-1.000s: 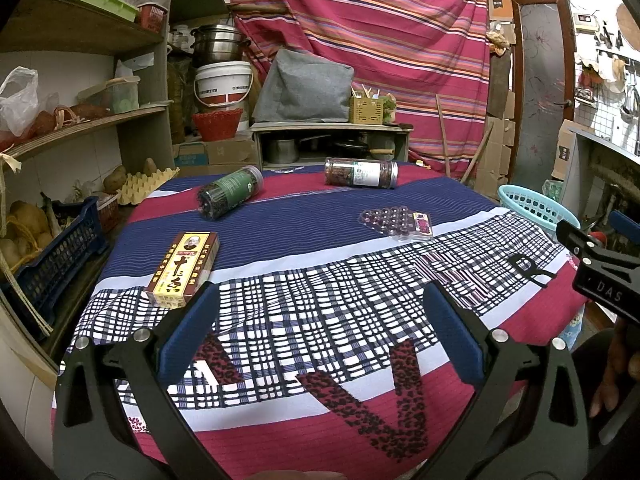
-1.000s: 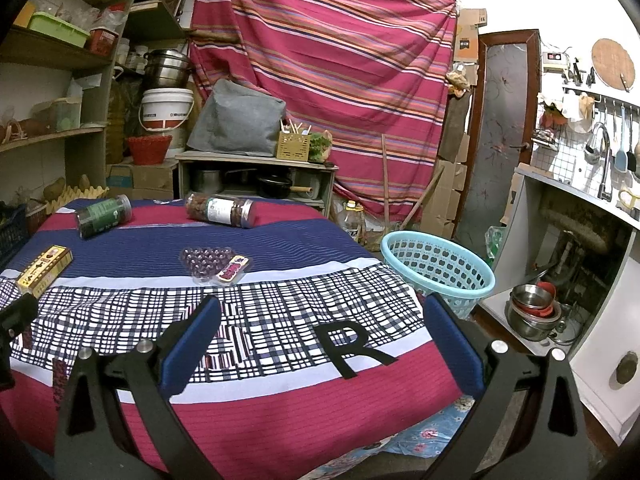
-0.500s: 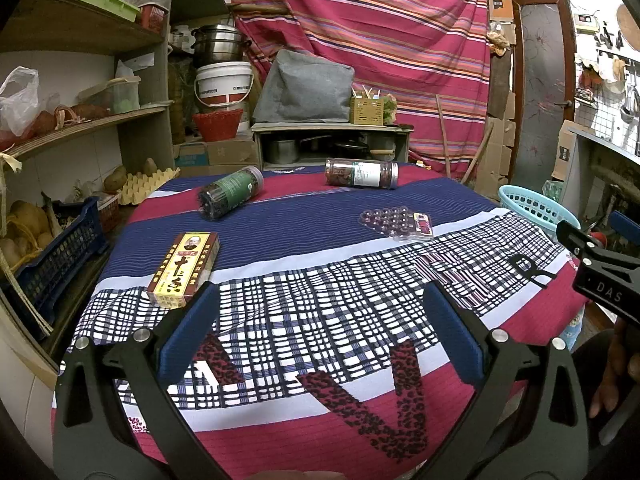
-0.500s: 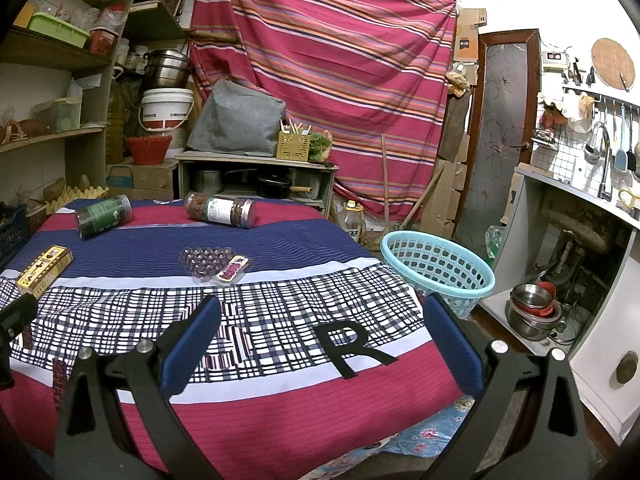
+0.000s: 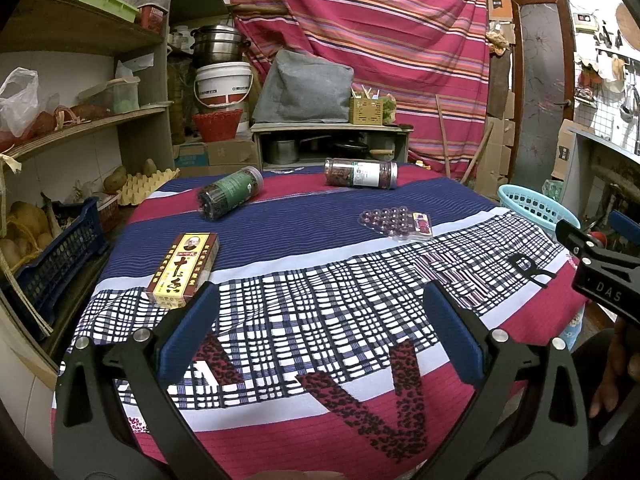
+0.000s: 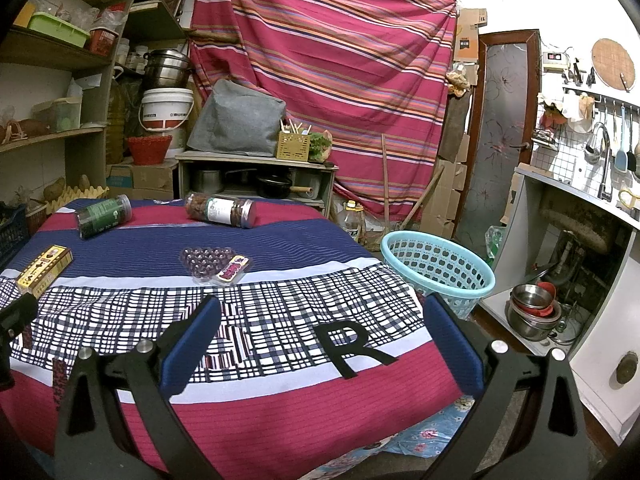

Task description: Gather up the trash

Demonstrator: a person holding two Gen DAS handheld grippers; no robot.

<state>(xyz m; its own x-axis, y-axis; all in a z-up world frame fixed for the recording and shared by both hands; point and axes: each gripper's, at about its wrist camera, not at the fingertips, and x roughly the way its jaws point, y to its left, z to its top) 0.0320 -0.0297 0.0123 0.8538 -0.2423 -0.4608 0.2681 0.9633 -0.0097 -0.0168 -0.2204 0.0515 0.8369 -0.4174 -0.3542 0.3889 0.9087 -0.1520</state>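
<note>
A: Report the largest item first.
B: The bench [image 5: 320, 240], covered by a cloth in red, blue and black-and-white plaid bands.
A: Receptacle?
B: A light-blue basket [image 6: 438, 268] stands on the floor just beside the bench's right edge.
A: Hand-held gripper status?
B: Left hand-held gripper [image 5: 320, 320]: released, jaws wide apart, nothing between them, above the near plaid band. Right hand-held gripper [image 6: 320, 328]: released, jaws wide apart, above the near right corner of the bench.
A: Locate the trash.
B: All on the bench. Jar with green label [image 5: 230, 196]: on its side, far left. Jar with white label [image 5: 360, 174]: on its side, far centre. Yellow-and-red box [image 5: 184, 270]: flat, near left, just ahead of the left hand-held gripper's left finger. Clear blister tray [image 6: 214, 264]: centre, on the blue band. All four lie apart from one another.
</note>
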